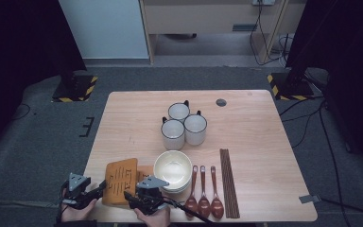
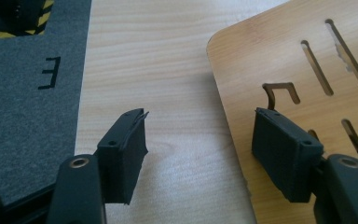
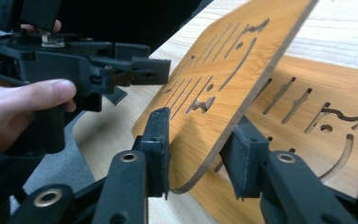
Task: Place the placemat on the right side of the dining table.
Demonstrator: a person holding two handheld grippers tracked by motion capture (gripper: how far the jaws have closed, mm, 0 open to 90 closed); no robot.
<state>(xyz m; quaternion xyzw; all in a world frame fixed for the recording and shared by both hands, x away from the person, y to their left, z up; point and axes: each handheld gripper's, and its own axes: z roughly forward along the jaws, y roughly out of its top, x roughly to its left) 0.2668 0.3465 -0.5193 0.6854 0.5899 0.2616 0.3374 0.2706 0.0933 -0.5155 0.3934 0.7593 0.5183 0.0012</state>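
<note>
Left hand-held gripper (image 1: 101, 187) at the desk's (image 1: 132, 123) near-left edge, jaws apart astride the edge of the tilted top wooden mat (image 1: 121, 180), not pinching it, right hand-held gripper (image 3: 198, 154) with jaws straddling that mat's lifted corner, second mat (image 3: 317, 107) flat beneath.

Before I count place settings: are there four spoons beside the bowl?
No, three spoons lie side by side between the bowl and the chopsticks.
</note>
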